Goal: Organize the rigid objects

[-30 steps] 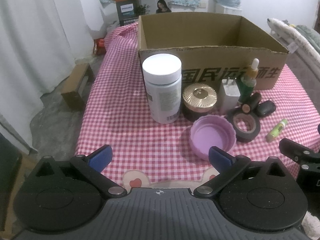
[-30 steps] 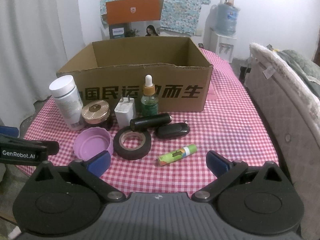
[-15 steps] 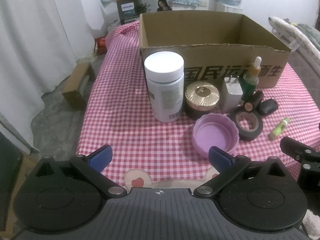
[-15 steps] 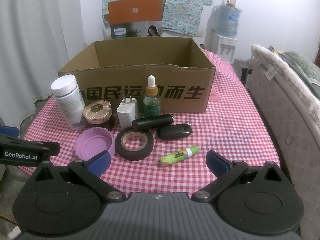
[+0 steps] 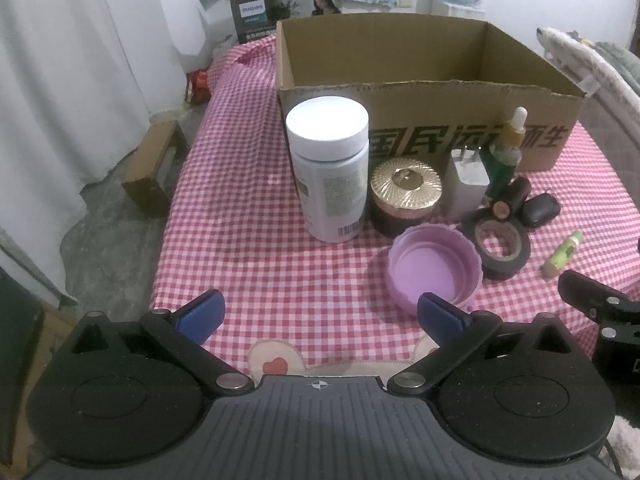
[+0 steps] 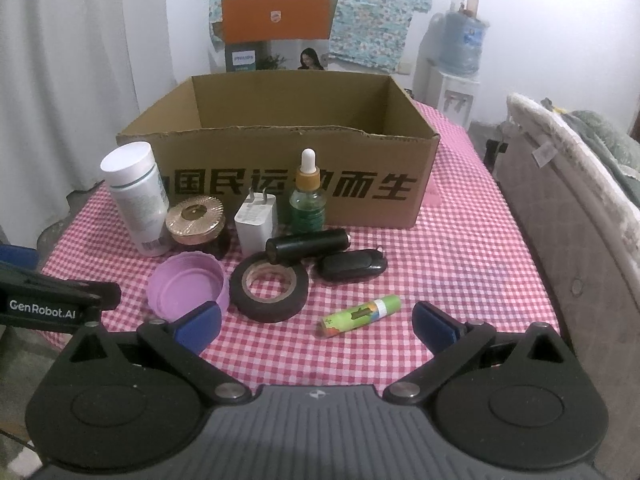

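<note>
An open cardboard box stands on a red checked table. In front of it are a white pill bottle, a gold-lidded jar, a white charger, a green dropper bottle, a black tube, a black key fob, a black tape roll, a purple lid and a green lip balm. My left gripper is open, short of the pill bottle. My right gripper is open, just short of the lip balm.
A small brown box lies on the floor left of the table. A padded sofa edge runs along the right. A Philips carton and a water dispenser stand behind the table.
Both grippers have edged forward toward the objects; the pill bottle and lip balm look slightly nearer. Nothing on the table has moved.
</note>
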Motion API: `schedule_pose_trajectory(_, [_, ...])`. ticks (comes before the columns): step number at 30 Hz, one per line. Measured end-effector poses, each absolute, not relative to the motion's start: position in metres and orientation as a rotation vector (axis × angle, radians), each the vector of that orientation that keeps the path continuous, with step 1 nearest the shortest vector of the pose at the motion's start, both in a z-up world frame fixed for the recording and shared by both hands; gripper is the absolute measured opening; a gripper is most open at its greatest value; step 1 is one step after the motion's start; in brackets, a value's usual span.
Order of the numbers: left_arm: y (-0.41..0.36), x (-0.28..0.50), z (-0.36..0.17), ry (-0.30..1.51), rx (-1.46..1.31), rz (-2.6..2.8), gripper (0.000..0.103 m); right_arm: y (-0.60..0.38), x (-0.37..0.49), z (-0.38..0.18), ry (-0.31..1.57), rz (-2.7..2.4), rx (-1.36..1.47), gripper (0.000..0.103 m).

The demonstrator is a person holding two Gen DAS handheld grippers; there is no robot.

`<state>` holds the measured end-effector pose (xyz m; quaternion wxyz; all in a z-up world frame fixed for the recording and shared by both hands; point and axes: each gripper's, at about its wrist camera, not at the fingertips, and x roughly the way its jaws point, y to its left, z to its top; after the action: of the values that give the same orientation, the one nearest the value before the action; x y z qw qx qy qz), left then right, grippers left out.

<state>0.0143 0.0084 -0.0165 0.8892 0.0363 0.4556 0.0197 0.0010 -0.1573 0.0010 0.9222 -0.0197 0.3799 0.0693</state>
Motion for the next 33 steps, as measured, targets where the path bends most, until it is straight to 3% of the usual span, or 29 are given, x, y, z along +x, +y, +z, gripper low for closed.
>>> schedule_pose_trajectory(26, [0.009,0.035,-0.025,0.986,0.082,0.032,0.103,-0.156,0.014,-0.004,0.771,0.166,-0.036,0.103])
schedule_pose_trajectory(33, [-0.007,0.031,-0.008,0.873,0.121,-0.113,0.103,-0.184,0.013,0.001,0.749,0.188,0.054,0.103])
